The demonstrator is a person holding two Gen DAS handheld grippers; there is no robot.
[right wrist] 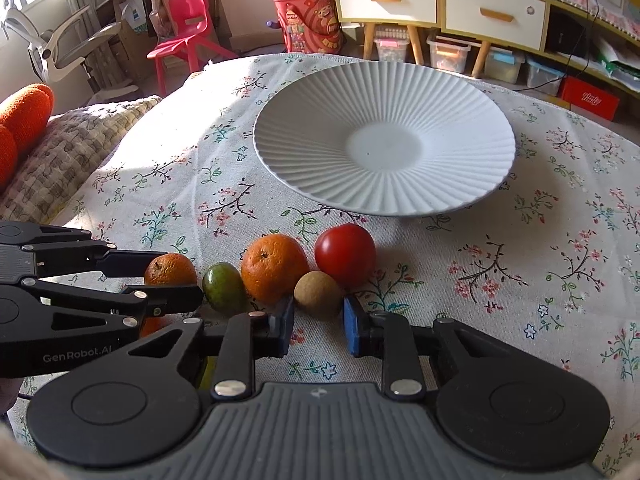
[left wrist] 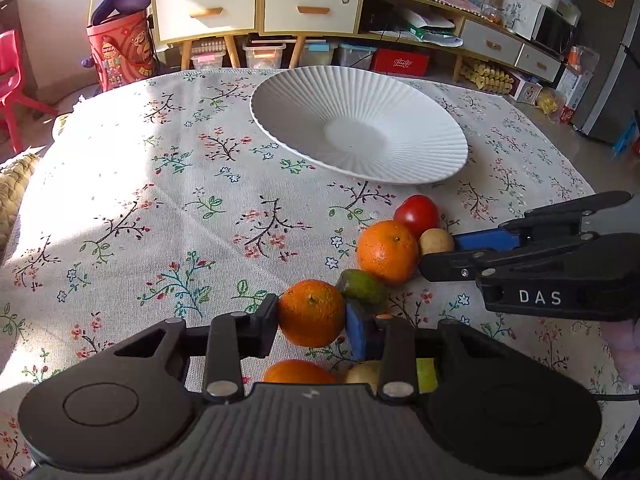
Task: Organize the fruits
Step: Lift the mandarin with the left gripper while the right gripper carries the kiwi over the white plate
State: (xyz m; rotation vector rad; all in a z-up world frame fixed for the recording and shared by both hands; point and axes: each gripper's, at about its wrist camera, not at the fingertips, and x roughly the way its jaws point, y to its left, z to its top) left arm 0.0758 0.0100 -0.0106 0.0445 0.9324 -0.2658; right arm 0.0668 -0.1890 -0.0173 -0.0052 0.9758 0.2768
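Note:
A white ribbed plate (left wrist: 420, 152) (right wrist: 460, 168) lies empty at the far side of the floral tablecloth. In front of it sits a row of fruit: a red tomato (left wrist: 416, 213) (right wrist: 345, 254), an orange (left wrist: 387, 251) (right wrist: 274, 268) and a green fruit (left wrist: 362, 286) (right wrist: 224, 286). My left gripper (left wrist: 311, 326) (right wrist: 172, 278) is shut on a second orange (left wrist: 311, 312) (right wrist: 170, 269) at the row's left end. My right gripper (right wrist: 319, 322) (left wrist: 440, 255) is shut on a small brown fruit (right wrist: 318, 294) (left wrist: 436, 241) that rests on the cloth. Another orange (left wrist: 298, 372) shows under the left gripper.
A knitted cushion (right wrist: 60, 160) lies off the table's left edge, with a red chair (right wrist: 188, 32) behind it. Cabinets (left wrist: 256, 8) and storage boxes line the far wall. Sunlit cloth (left wrist: 140, 160) stretches left of the plate.

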